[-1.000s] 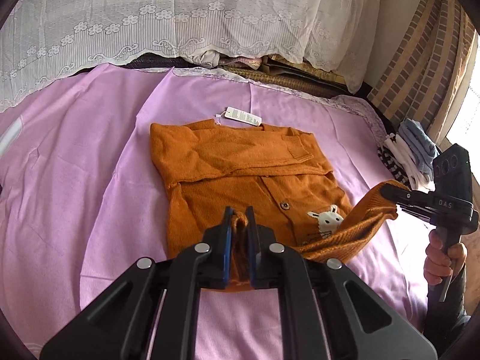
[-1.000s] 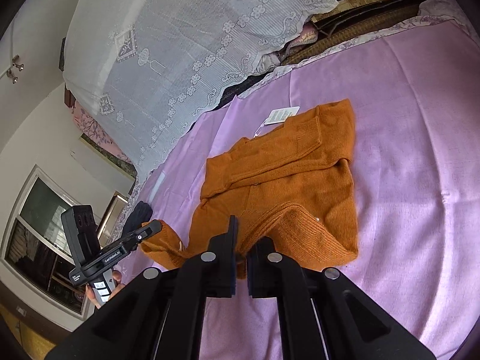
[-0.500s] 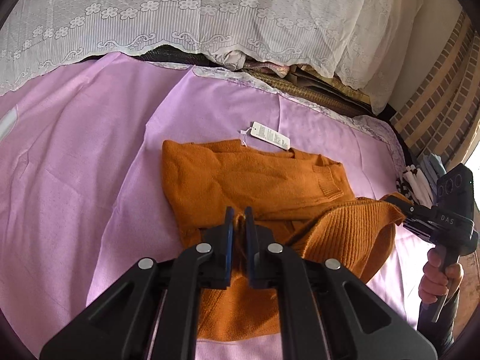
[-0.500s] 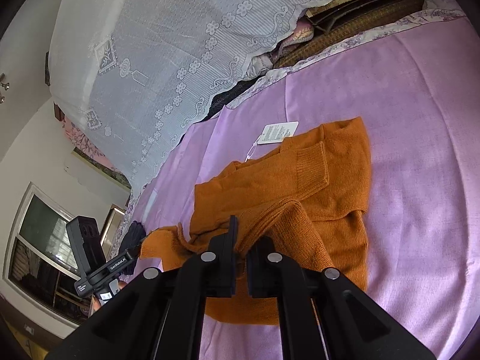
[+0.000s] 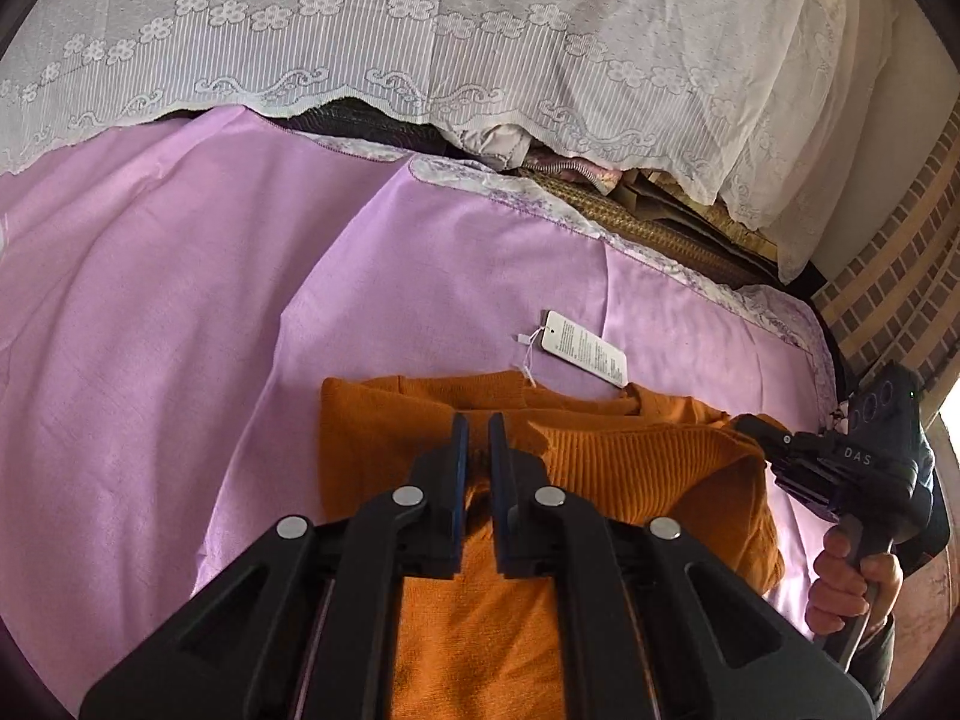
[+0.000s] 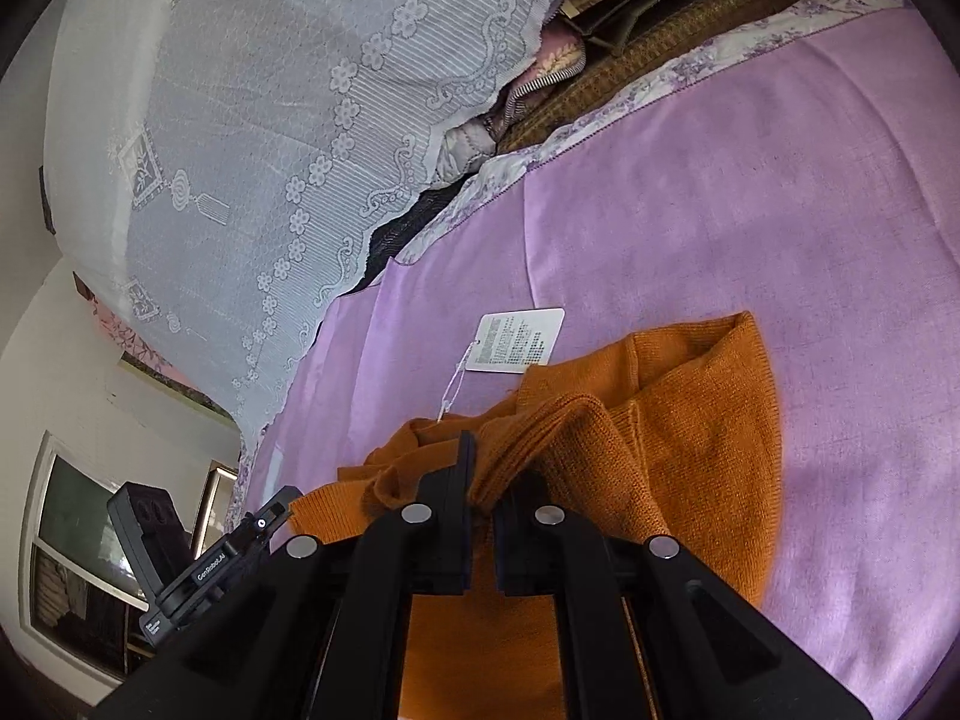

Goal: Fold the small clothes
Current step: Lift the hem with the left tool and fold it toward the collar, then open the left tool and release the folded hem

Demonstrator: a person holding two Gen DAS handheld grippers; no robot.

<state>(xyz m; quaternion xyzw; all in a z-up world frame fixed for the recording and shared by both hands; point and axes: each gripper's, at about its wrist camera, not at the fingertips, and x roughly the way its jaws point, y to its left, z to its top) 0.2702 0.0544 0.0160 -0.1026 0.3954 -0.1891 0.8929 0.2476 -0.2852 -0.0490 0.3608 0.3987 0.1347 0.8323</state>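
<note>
Left wrist view: lace cover behind purple sheet; both grippers, left gripper and right gripper, pinch the orange sweater, apparently by its hem, angled downward.

The sweater is a coarse, matt orange knit with a ribbed band, its tag smooth white printed card, the sheet a smooth, faintly sheeny lilac woven cloth, the cover sheer white lace, and the left gripper matt black plastic with shiny metal bolts.
</note>
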